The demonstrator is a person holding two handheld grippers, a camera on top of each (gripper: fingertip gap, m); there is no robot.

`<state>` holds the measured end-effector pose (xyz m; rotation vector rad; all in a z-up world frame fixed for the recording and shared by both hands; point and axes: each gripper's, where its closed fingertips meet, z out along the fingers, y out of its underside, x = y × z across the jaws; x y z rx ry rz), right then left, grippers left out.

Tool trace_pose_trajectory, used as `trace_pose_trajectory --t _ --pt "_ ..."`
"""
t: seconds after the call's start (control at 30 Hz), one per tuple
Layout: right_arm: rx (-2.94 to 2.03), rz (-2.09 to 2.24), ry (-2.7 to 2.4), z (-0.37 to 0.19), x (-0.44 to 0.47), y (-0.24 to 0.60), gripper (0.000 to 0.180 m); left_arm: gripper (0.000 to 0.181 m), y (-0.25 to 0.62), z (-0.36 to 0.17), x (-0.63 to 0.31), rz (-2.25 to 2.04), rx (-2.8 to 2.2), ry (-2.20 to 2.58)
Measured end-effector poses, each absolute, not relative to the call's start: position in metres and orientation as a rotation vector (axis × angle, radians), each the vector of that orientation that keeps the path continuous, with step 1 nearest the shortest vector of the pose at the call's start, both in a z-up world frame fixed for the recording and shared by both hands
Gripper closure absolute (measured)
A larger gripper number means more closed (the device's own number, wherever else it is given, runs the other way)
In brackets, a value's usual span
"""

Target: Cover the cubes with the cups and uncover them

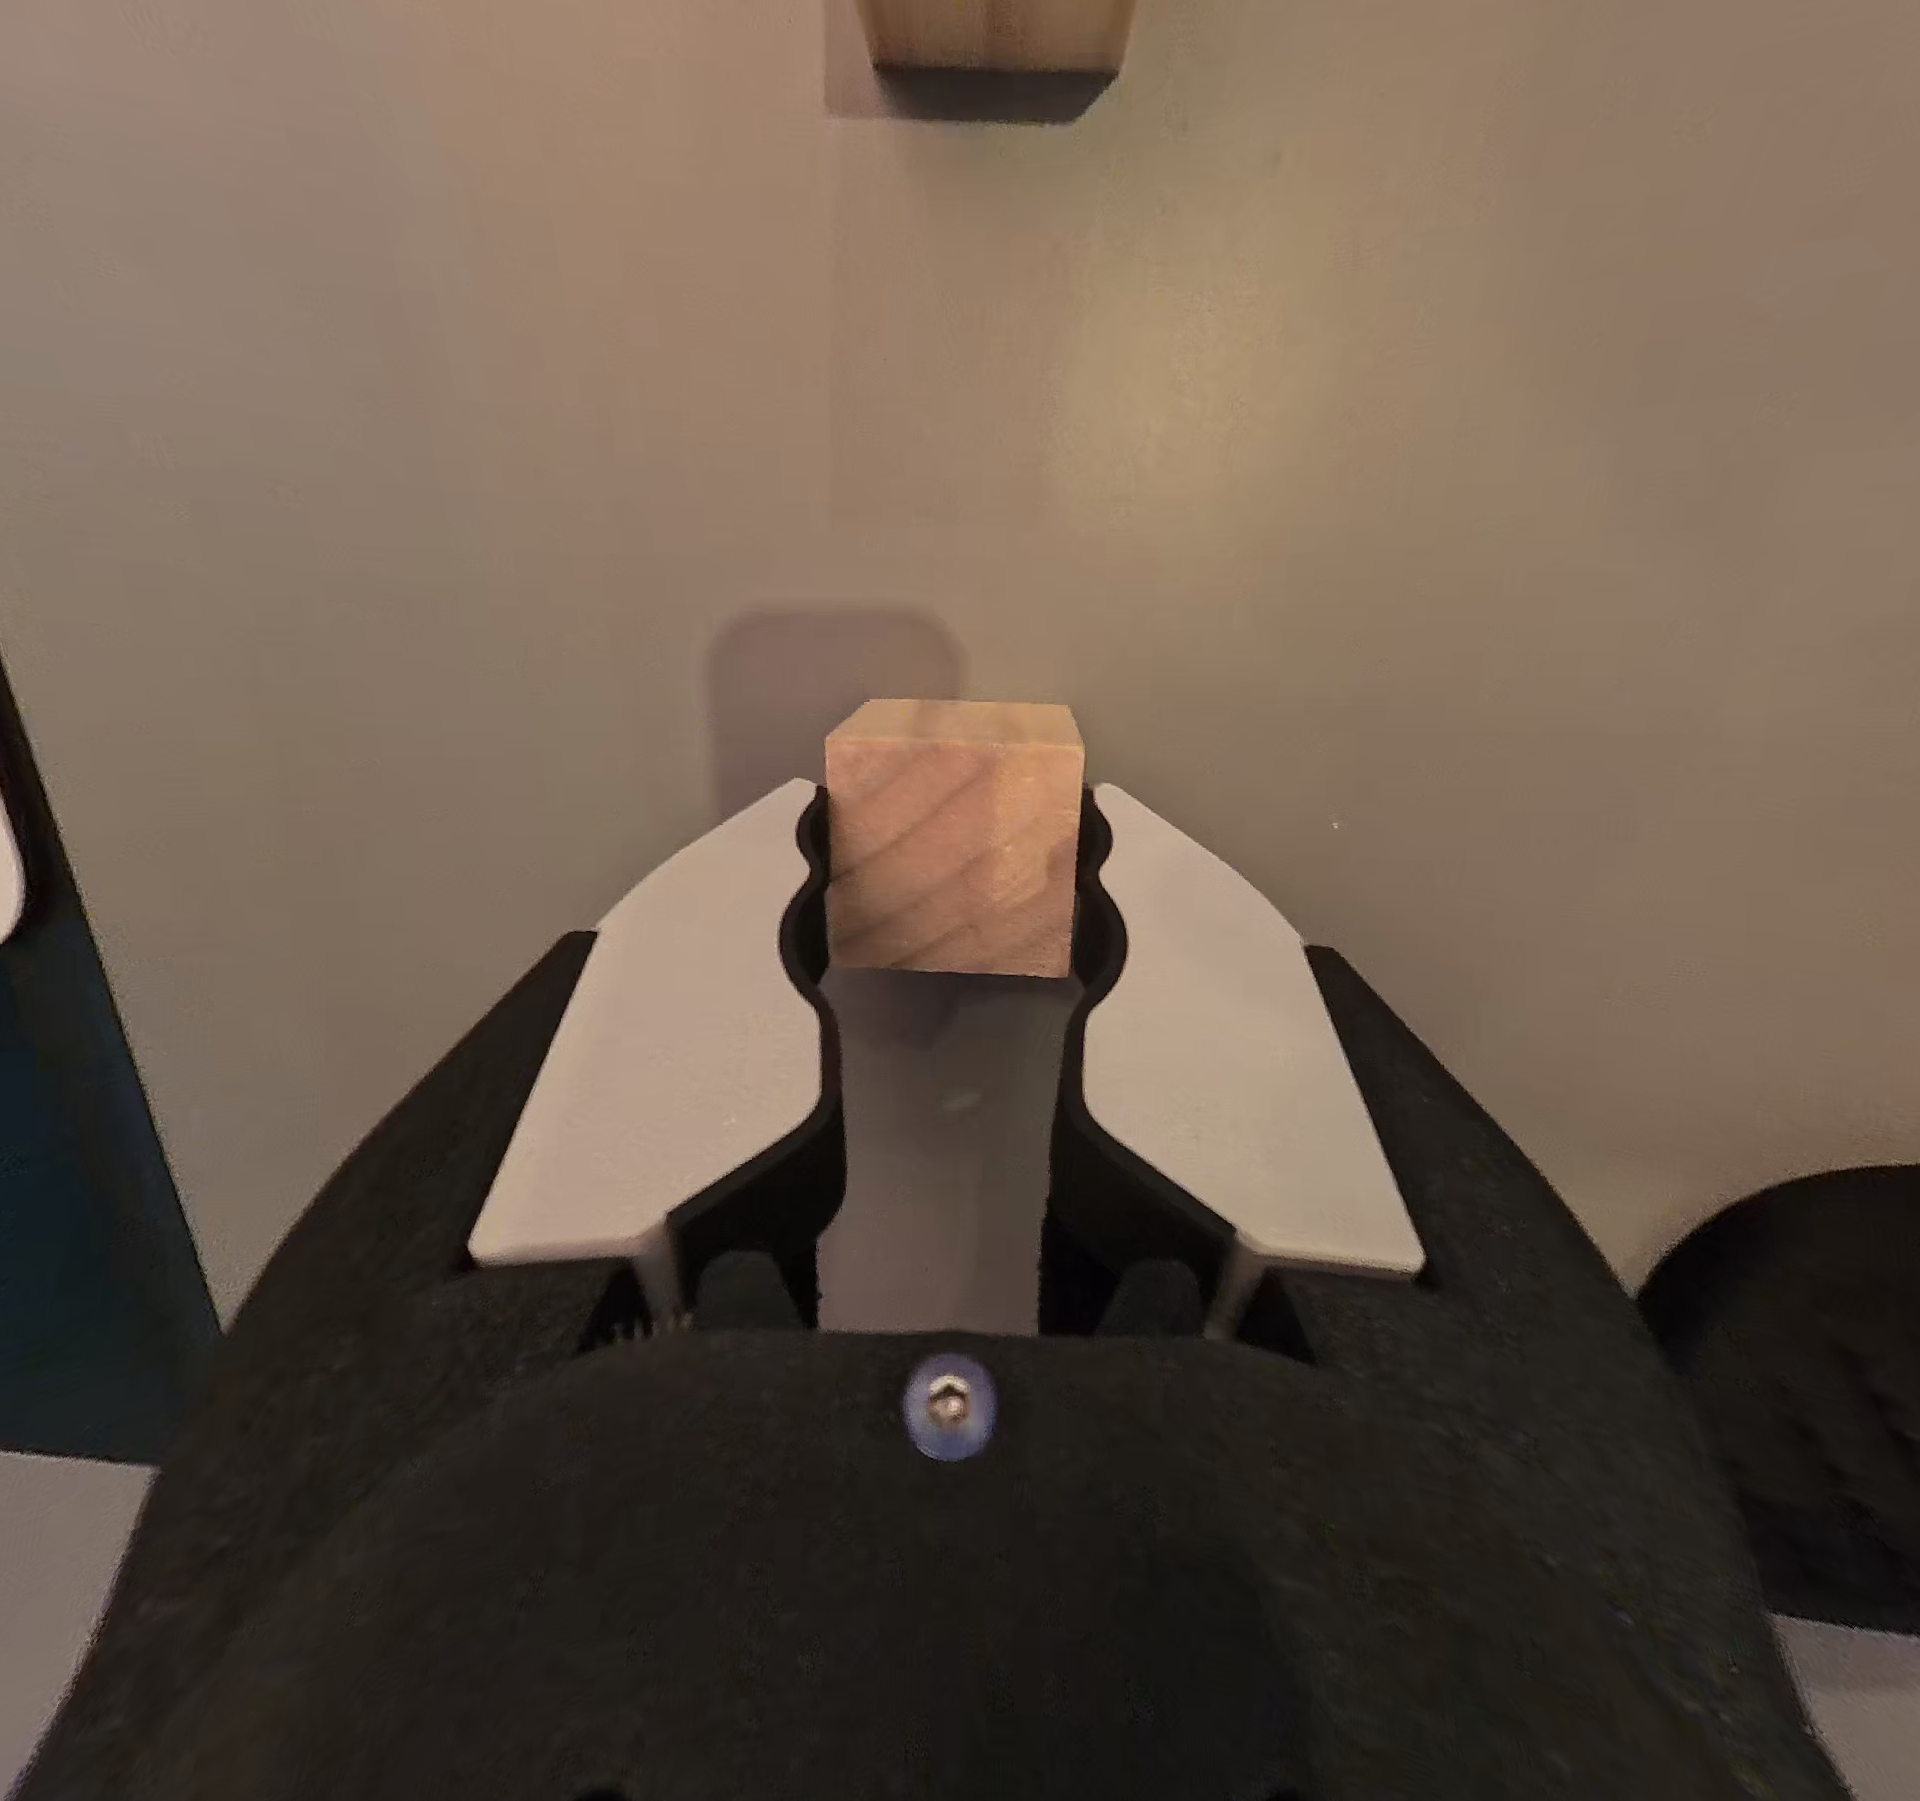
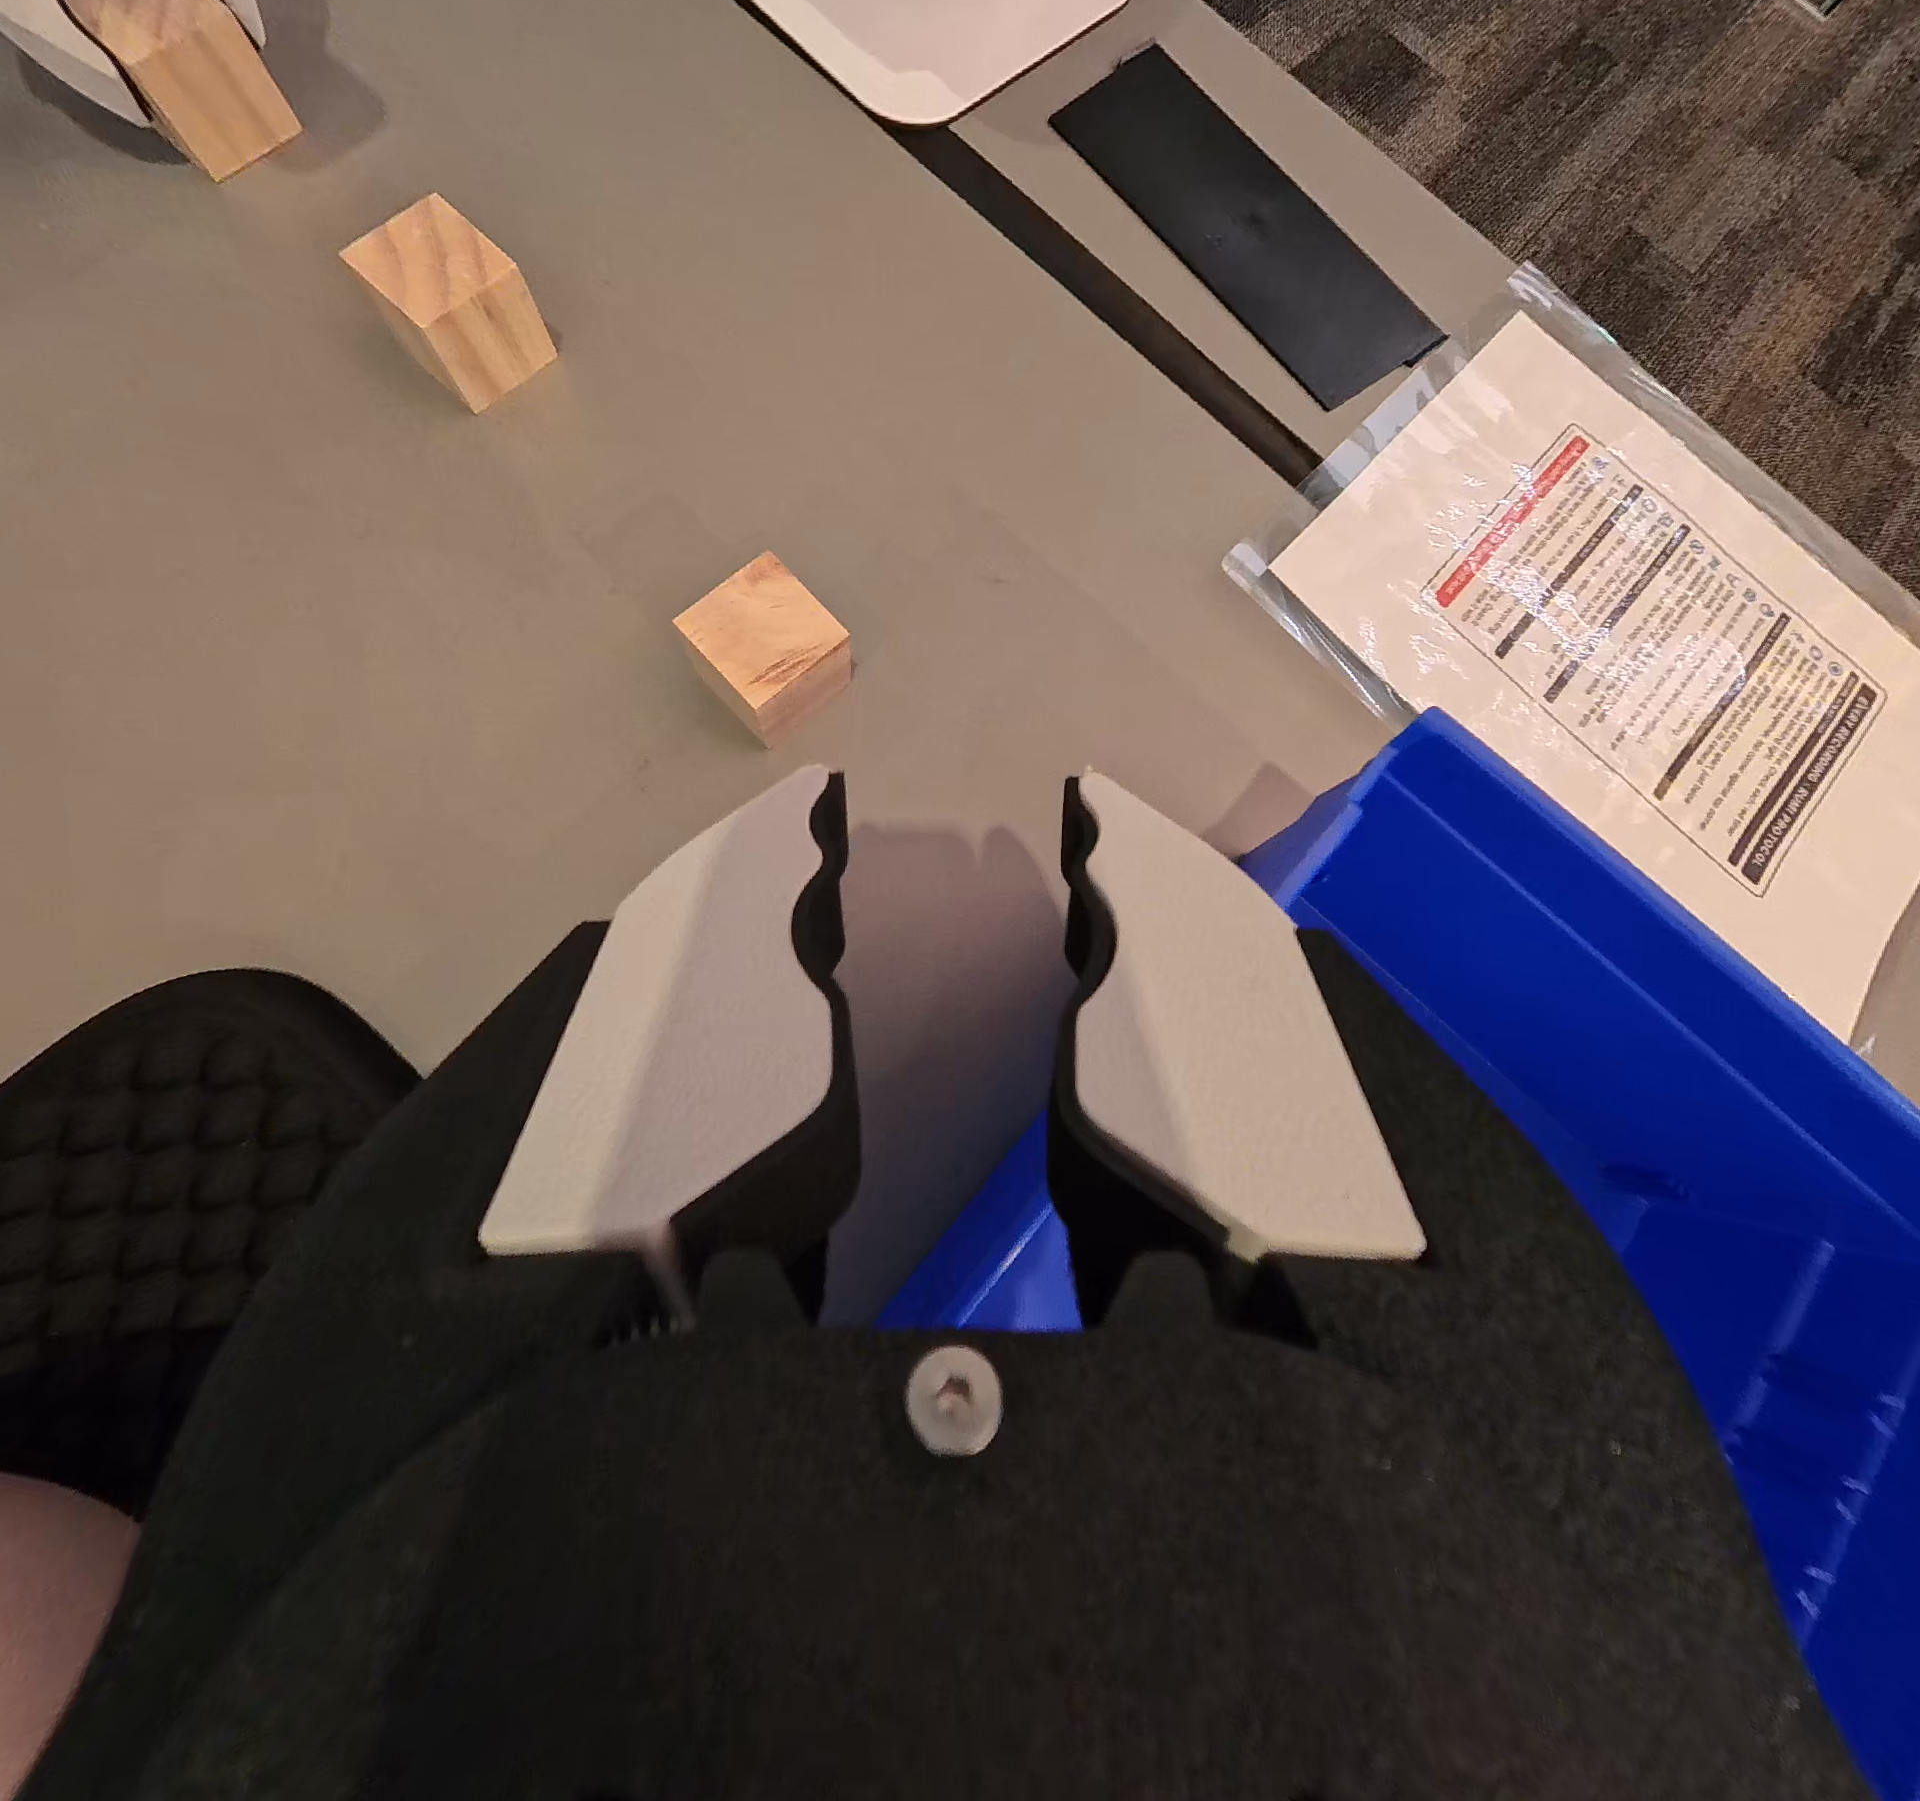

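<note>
Three wooden cubes show on a grey table (image 2: 312, 608), seen from the cameras of two hand-held grippers. No cups appear in either view, so covering has not begun; this looks like a setting-out step, with cubes being placed in a row before any cup is used.

The largest thing beside the table is a blue bin (image 2: 1558, 1076) at its right edge, lying partly under the right gripper (image 2: 954, 785). Past the bin, at the same edge, lies a printed sheet in a clear sleeve (image 2: 1621, 650), and a white tray (image 2: 1039, 16) sits at the table's far edge.

The right gripper hovers near the bin with its jaws apart and nothing between them. A loose cube (image 2: 764, 645) stands on the table just beyond its fingertips. A second loose cube (image 2: 452, 297) stands farther toward the far left corner.

The left gripper (image 1: 954, 847) has its jaws clamped on the sides of a third cube (image 1: 954, 868), held just above the table, or possibly touching it; the pictures do not settle which. From the right camera, this held cube sits at the far left corner, in line with the other two.

The likely next move is to lower the held cube flat onto the table, in line with the others, and release it squarely so it does not tip. Cups must then be found.
</note>
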<state>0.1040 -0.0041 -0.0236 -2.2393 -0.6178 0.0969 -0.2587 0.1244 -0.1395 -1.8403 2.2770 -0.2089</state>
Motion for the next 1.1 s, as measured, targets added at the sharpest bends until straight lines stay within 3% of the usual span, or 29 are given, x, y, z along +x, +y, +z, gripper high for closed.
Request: trace_pose_trajectory --t 0.6,0.73,0.97,1.1 --pt "-2.256 0.123 -0.638 -0.028 0.100 -0.004 0.141 0.137 0.129 -0.114 -0.251 -0.239 -1.754 2.100" --pt "-2.261 0.130 -0.633 -0.029 0.101 -0.004 0.141 0.138 0.123 -0.063 -0.244 -0.354 -1.671 1.899" --pt "-2.270 0.128 -0.634 -0.031 0.101 -0.004 0.141 0.140 0.117 0.087 -0.311 -0.612 -1.552 1.208" --pt "-2.273 0.125 -0.639 -0.031 0.100 -0.004 0.141 0.162 0.117 0.114 -0.407 -0.697 -1.694 0.860"
